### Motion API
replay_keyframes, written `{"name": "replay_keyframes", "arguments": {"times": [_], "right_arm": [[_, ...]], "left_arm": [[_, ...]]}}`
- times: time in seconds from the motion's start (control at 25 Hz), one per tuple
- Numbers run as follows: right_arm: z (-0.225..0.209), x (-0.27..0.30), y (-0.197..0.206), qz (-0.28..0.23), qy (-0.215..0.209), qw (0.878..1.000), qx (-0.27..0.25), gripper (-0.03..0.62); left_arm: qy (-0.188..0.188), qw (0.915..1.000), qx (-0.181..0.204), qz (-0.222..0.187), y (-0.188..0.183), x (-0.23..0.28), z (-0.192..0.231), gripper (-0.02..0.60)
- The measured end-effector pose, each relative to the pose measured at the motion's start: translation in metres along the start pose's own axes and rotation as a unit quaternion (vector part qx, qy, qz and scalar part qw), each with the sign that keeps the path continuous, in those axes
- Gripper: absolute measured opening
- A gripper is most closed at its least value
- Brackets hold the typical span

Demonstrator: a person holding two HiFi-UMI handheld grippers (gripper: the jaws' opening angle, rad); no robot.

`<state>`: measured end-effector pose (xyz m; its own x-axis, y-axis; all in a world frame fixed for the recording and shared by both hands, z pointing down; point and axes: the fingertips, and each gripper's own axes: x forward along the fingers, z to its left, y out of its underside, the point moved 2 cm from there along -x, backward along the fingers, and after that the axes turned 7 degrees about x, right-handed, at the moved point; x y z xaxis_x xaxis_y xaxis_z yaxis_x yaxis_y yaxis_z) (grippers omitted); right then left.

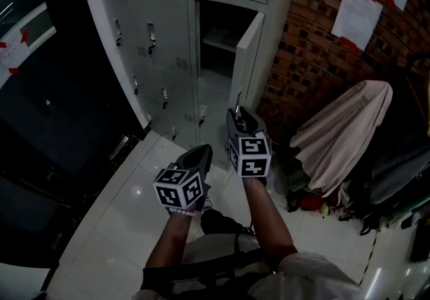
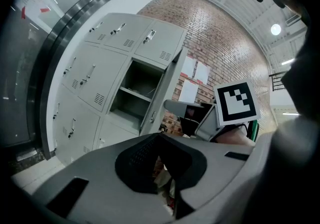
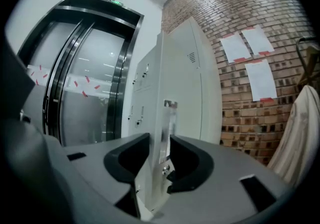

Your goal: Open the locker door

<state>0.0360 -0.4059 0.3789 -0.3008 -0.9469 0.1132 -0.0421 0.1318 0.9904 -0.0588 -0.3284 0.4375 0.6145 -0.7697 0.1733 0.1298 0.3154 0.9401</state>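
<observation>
The grey locker bank (image 1: 158, 37) stands ahead, and one door (image 1: 247, 57) hangs swung out from its open compartment (image 1: 218, 43), where a shelf shows. My right gripper (image 1: 238, 112) is at that door's free edge. In the right gripper view the door's edge with its latch plate (image 3: 167, 118) runs between the jaws of the right gripper (image 3: 161, 140), and the pads sit against it. My left gripper (image 1: 201, 152) hangs lower and to the left, clear of the lockers. In the left gripper view the left gripper (image 2: 160, 138) has its pads together with nothing between them, and the open door (image 2: 162, 92) lies beyond.
A brick wall (image 1: 316, 57) with taped papers (image 1: 356, 17) flanks the lockers on the right. A beige cloth (image 1: 349, 131) covers piled bags at the right. Dark glass doors (image 1: 40, 124) stand at the left. White floor tiles (image 1: 127, 205) lie underfoot.
</observation>
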Motion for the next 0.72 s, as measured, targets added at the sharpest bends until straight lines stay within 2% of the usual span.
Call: {"name": "replay_keyframes", "arguments": {"times": [0.24, 0.72], "right_arm": [[-0.021, -0.020, 0.002, 0.000, 0.025, 1.000, 0.006, 0.144], [-0.052, -0.040, 0.002, -0.005, 0.046, 0.999, 0.016, 0.144]], "left_arm": [[0.008, 1.0000, 0.004, -0.001, 0.003, -0.001, -0.016, -0.002], [0.018, 0.9997, 0.016, 0.009, 0.010, 0.001, -0.040, -0.002]]}}
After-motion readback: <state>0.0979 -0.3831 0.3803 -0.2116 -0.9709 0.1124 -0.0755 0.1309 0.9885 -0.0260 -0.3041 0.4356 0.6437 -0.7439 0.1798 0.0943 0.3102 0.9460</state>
